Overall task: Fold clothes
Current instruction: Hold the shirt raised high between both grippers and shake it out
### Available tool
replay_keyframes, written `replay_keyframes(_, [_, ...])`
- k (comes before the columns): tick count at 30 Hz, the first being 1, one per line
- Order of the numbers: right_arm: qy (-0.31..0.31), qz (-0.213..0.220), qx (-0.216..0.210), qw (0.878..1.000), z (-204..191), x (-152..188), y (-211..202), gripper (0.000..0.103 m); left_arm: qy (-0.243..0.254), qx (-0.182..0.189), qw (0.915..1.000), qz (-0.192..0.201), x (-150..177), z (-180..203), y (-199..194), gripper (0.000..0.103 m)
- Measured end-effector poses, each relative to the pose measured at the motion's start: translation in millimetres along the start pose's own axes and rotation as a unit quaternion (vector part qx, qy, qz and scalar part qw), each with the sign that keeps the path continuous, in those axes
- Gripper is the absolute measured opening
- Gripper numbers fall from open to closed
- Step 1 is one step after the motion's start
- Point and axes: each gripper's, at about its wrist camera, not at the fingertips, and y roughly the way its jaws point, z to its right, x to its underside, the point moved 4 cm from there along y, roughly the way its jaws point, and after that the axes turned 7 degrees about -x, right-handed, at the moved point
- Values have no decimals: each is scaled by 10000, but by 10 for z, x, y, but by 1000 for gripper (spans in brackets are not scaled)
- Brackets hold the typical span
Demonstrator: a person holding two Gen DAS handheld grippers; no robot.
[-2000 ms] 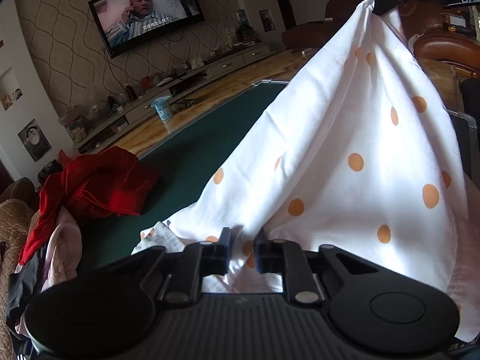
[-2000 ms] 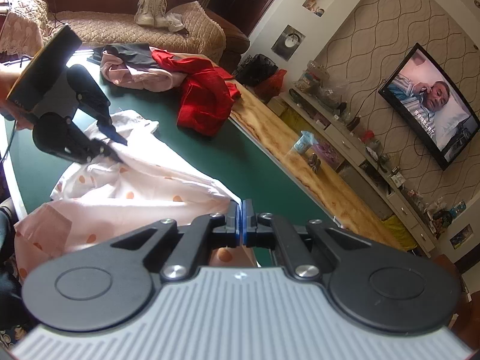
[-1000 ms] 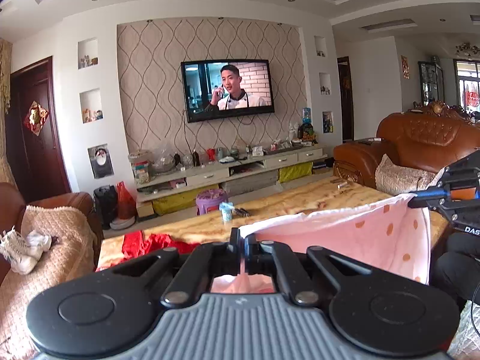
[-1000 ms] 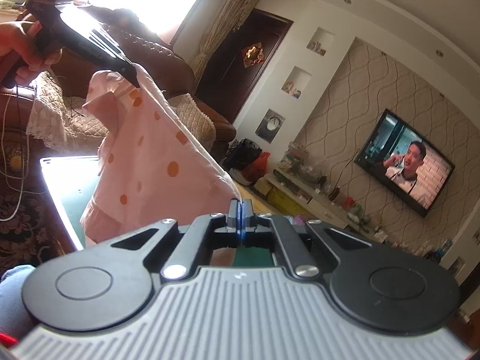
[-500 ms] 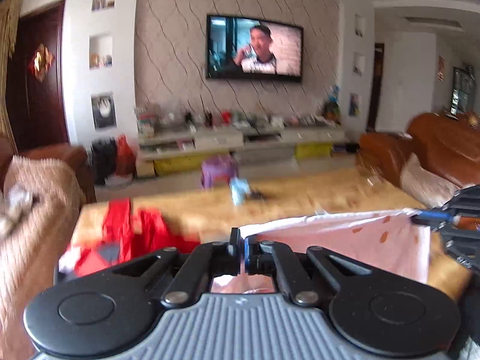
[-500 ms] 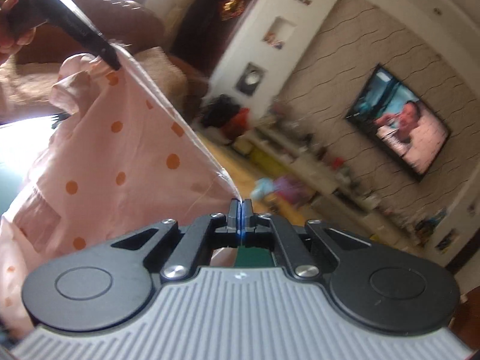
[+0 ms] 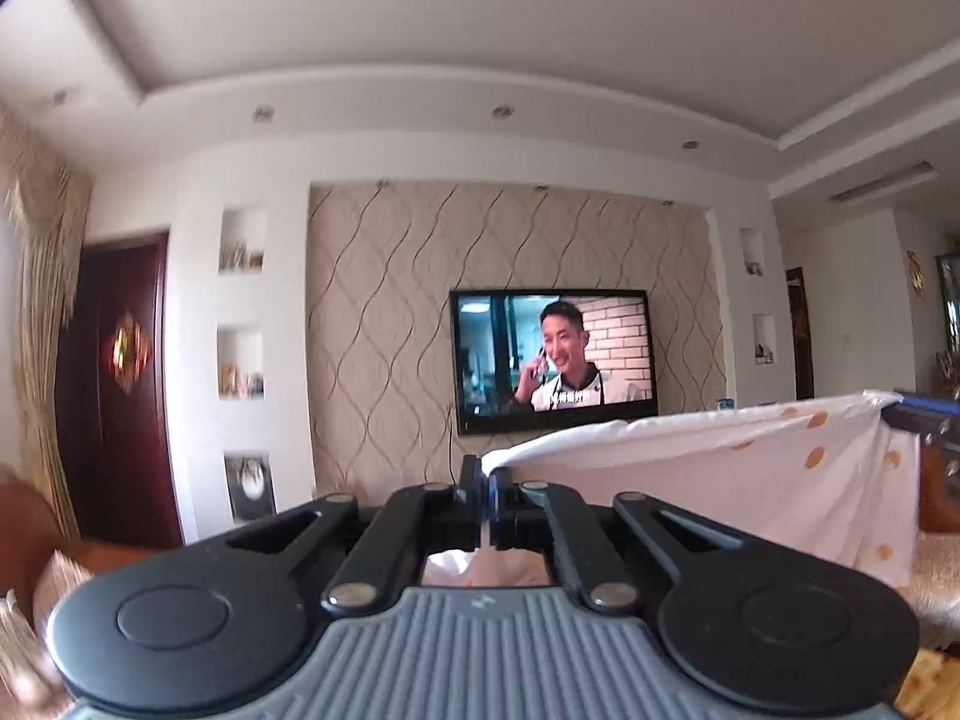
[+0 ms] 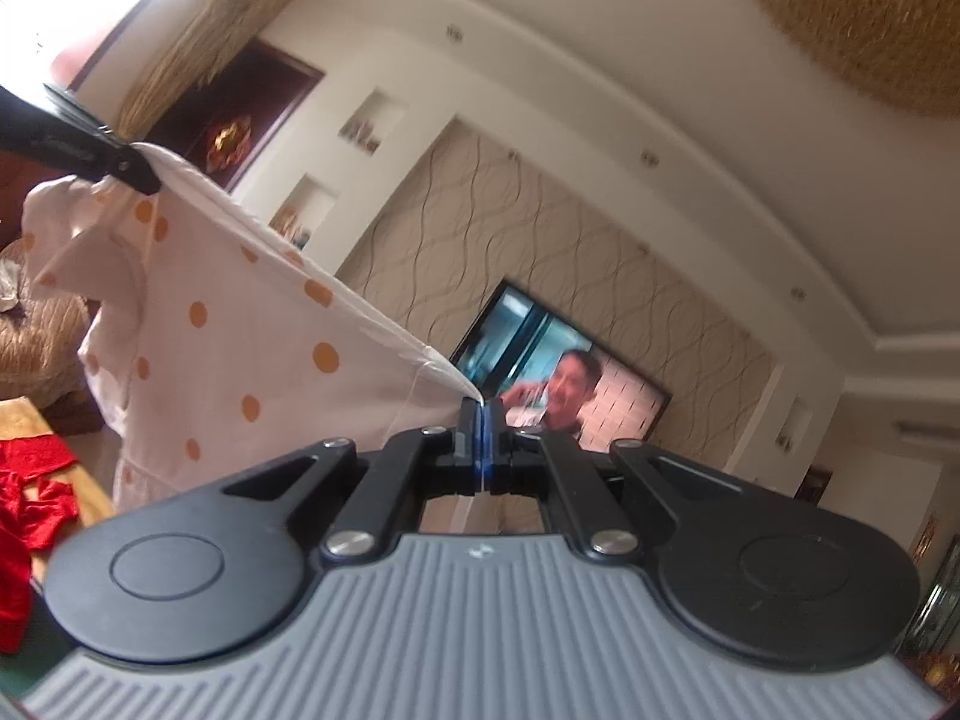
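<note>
A pale pink garment with orange dots point(image 7: 750, 480) hangs stretched in the air between my two grippers. My left gripper point(image 7: 483, 474) is shut on one corner of its top edge, and cloth bunches below the jaws. The right gripper point(image 7: 918, 414) pinches the far corner at the right edge of the left wrist view. In the right wrist view my right gripper point(image 8: 482, 411) is shut on the garment point(image 8: 240, 348), whose edge runs up left to the left gripper point(image 8: 135, 171). The cloth hangs down below that edge.
A wall television point(image 7: 552, 360) faces both cameras, with wall niches point(image 7: 240, 354) and a dark door point(image 7: 117, 384) to its left. A red garment point(image 8: 30, 510) lies at the lower left of the right wrist view. A brown sofa point(image 8: 42, 324) stands behind the cloth.
Both grippers have risen with the dotted garment held taut between them. The table and sofas have dropped out of the left wrist view, which now shows wall and ceiling.
</note>
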Motion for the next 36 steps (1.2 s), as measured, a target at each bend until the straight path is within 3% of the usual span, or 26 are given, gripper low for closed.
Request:
replay_keyframes(3, [-101, -54, -119, 9999, 10, 148, -234, 2, 345, 33, 9993, -142, 108, 127, -116, 2])
replay_keyframes(7, [-254, -131, -196, 9994, -19, 250, -468, 2, 375, 75, 9989, -279, 107, 227, -268, 2])
replay_keyframes(13, [-151, -55, -285, 9995, 46, -64, -756, 2, 509, 31, 9981, -349, -171, 255, -490, 2])
replay_keyframes(18, [-56, -55, -483, 9988, 80, -254, -927, 2, 312, 16, 9985, -440, -390, 92, -627, 2])
replay_keyframes(27, [318, 177, -970, 9946, 112, -516, -1426, 2, 89, -166, 9996, -193, -756, -222, -896, 2])
replay_keyframes(31, [435, 259, -1124, 9924, 132, -583, -1548, 2, 211, -257, 9994, -80, -867, -278, -978, 2])
replay_keyframes(36, [397, 305, -1080, 9929, 190, -716, -1556, 2, 304, -303, 9991, -55, -926, -319, -1044, 2])
